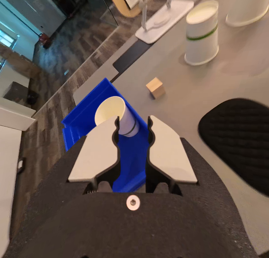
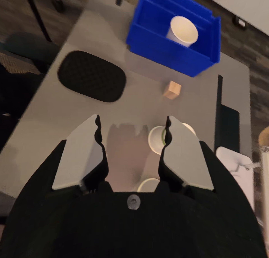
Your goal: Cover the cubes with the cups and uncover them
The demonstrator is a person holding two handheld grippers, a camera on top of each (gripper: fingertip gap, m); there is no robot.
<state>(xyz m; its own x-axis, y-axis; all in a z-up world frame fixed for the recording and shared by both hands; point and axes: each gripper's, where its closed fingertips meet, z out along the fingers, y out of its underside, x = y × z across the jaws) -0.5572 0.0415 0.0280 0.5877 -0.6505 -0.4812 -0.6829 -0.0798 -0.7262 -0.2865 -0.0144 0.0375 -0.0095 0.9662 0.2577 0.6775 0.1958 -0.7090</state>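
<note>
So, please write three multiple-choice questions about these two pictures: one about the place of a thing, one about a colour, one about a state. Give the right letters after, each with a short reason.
1. Where is the upright paper cup?
A. on the black pad
B. inside the bin
C. over the cube

2. What colour is the bin?
A. blue
B. red
C. green

3. What is the state of the wooden cube?
A. covered by a cup
B. held in a gripper
C. bare on the table

Answers:
1. B: the cup stands within the bin's walls.
2. A: its walls are bright blue in both views.
3. C: the cube sits alone on the grey table, and both the left gripper and right gripper are open and empty.
</note>
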